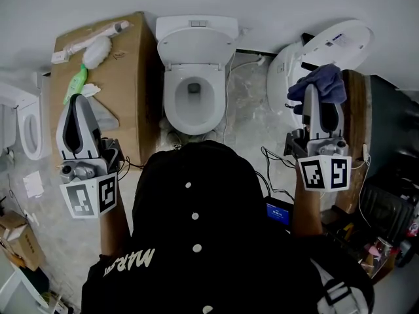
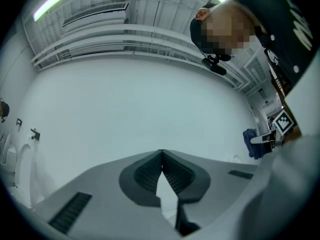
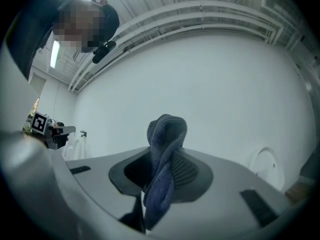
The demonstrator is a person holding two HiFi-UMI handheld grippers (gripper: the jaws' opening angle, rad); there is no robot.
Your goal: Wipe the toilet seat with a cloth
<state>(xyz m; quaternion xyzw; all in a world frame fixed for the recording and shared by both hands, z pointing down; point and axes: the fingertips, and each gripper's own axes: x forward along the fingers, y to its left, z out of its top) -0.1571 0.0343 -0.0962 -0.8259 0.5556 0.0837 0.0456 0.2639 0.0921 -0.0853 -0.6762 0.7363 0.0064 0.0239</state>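
White lettering point(image 1: 134, 259) on black shirt point(image 1: 216, 208): "MAR", remainder unreadable. No other legible text.

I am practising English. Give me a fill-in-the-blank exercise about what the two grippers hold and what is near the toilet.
1. The right gripper is shut on a ____ cloth.
2. The left gripper is shut and holds ____.
3. The ____ bottle lies on the cardboard box.
4. In the head view, the toilet stands to the ____ of that box.
Missing words: blue; nothing; green; right.
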